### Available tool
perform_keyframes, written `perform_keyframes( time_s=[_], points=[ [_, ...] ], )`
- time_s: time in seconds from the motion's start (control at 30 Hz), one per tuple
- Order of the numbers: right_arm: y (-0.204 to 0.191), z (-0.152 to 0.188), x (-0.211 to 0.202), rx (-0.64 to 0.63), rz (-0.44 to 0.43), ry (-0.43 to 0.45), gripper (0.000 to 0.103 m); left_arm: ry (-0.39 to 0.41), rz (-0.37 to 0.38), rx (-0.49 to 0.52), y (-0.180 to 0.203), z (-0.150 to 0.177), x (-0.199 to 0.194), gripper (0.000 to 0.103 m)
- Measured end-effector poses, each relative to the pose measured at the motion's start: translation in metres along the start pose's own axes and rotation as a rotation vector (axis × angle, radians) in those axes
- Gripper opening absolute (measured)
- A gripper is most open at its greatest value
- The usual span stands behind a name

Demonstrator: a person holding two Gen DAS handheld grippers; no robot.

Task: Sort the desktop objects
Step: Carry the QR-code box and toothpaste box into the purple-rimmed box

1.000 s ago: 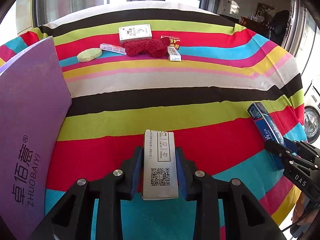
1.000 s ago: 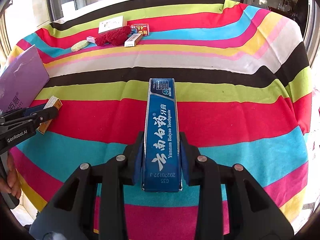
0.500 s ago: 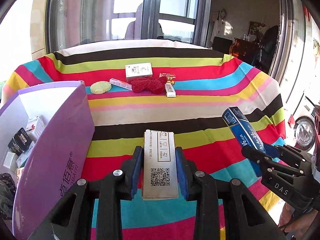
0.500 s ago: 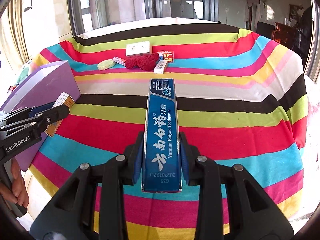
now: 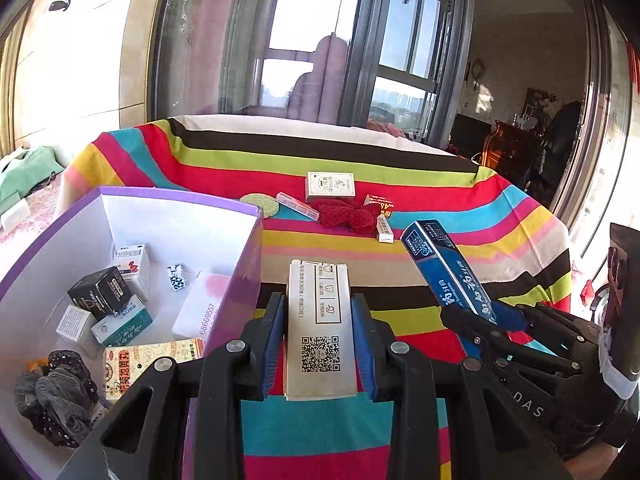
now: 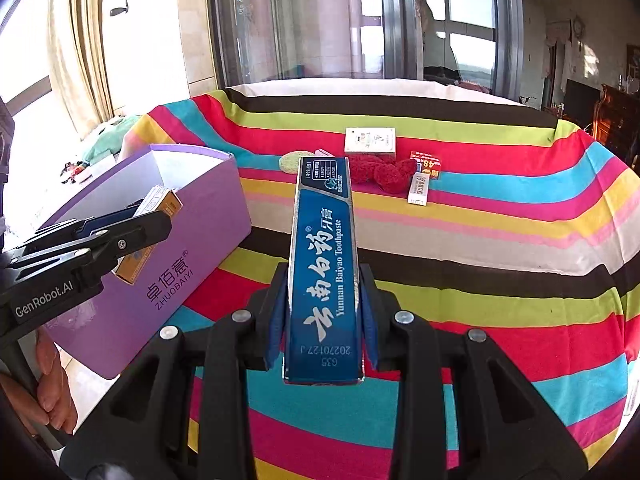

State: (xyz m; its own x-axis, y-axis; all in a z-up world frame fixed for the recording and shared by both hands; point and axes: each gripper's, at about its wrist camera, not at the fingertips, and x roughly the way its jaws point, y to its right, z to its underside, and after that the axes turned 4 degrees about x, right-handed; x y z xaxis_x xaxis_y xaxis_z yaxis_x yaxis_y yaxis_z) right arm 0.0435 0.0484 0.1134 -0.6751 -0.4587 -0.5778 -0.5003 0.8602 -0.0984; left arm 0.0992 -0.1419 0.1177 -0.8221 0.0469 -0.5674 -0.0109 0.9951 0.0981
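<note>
The left gripper (image 5: 320,320) is clenched on a white carton with a QR code (image 5: 320,328), which lies lengthwise between the blue pads and points toward twelve o'clock above the striped tablecloth (image 5: 460,248). The right gripper (image 6: 322,312) grips a blue toothpaste box (image 6: 324,264) the same way, its printed face up. Only the left wrist view looks down into the purple storage box (image 5: 240,248) at nine o'clock: its white interior holds a black cube carton (image 5: 100,292), a white and red carton (image 5: 130,260), a teal and white carton (image 5: 122,326), a yellow medicine box (image 5: 152,360), a flat white box with a pink patch (image 5: 202,304) and dark scrunchies (image 5: 56,396) in the near corner. The right wrist view shows the outer purple wall of that box (image 6: 168,264), with its printed brand name, and little of the inside. It also shows, at nine o'clock, the left gripper from the side (image 6: 156,220), where the carton it holds (image 6: 160,208) has an orange face that the left view hides, and the person's hand (image 6: 52,392) on the handle at eight o'clock. In the left view the right gripper (image 5: 476,312) enters at three o'clock with the toothpaste box (image 5: 444,264) tilted up toward eleven. Both views show the unsorted cluster near twelve o'clock on the cloth: a white flat box (image 5: 331,185), a red knitted piece (image 5: 348,212), a pale green sponge (image 5: 262,204), a red and yellow packet (image 5: 380,202) and a small white carton (image 5: 385,229).
</note>
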Motion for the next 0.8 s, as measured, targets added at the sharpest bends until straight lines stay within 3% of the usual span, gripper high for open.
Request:
perform_keyframes(
  time_s=[0.37, 0.8],
  points=[
    [-0.083, -0.031, 0.019, -0.121, -0.130, 0.050, 0.035, 0.100, -0.089, -0.084, -0.057, -0.007, -0.045, 0.033],
    [-0.172, -0.041, 0.039, -0.267, -0.270, 0.053, 0.035, 0.113, -0.244, -0.239, -0.145, 0.010, -0.060, 0.033]
  ],
)
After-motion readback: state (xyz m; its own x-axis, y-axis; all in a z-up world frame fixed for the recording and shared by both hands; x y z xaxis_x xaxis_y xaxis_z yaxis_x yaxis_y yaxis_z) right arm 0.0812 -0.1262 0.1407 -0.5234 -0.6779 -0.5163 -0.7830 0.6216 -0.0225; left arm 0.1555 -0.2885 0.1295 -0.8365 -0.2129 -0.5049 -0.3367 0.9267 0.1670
